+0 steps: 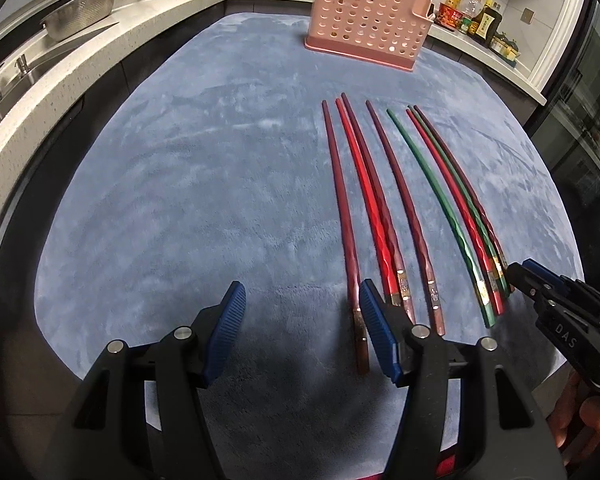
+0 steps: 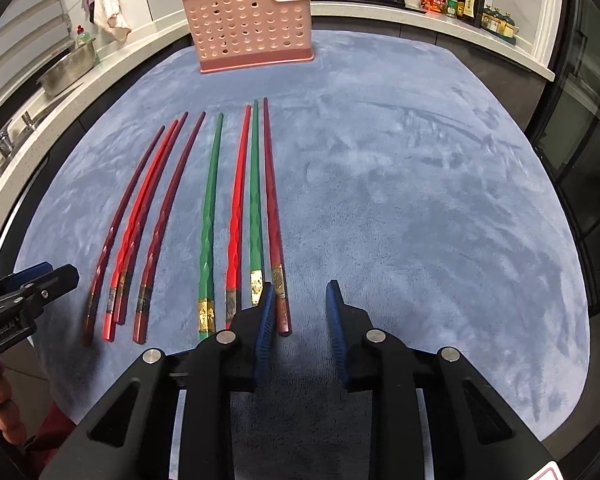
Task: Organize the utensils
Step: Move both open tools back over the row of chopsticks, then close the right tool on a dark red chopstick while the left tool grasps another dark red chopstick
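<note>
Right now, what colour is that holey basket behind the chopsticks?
Pink. The perforated basket shows best in the right wrist view.

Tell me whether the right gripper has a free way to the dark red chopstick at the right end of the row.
Probably yes. The right gripper is open beside that dark red chopstick, whose handle end lies by the left jaw, with bare blue cloth around.

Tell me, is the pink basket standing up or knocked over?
Standing up. The pink basket sits on its flat base on the blue mat, open top upward, beyond the chopsticks lying flat.
</note>
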### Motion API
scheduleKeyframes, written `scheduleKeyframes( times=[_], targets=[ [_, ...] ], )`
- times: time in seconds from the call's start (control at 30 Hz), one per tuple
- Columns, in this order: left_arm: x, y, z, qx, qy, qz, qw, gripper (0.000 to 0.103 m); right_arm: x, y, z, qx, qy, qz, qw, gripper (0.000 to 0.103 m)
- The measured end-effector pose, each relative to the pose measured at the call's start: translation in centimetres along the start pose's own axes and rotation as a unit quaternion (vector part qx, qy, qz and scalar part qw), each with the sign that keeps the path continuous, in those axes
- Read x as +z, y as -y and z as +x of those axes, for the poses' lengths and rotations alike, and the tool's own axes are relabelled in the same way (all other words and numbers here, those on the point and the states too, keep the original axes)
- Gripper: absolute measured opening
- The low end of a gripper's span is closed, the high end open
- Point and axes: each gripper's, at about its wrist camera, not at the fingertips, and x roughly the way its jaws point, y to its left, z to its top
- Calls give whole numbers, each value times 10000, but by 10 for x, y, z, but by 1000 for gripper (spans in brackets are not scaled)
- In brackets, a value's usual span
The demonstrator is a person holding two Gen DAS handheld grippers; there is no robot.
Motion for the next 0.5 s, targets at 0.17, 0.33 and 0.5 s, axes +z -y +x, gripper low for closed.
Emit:
scheduleKeyframes(
  times=[0.17, 0.33, 0.5],
  targets=[
    [-3, 5, 1, -32, -46, 73, 10000, 56, -2, 0, 3, 23, 2, -21, 10000, 23],
    [-6, 11, 3, -80, -99, 165, 9998, 56, -3, -1, 6, 44, -30, -54, 10000, 21],
    [-8, 14, 7, -123, -173, 188, 9996, 56, -3, -1, 7, 49, -34, -72, 10000, 19]
  ],
)
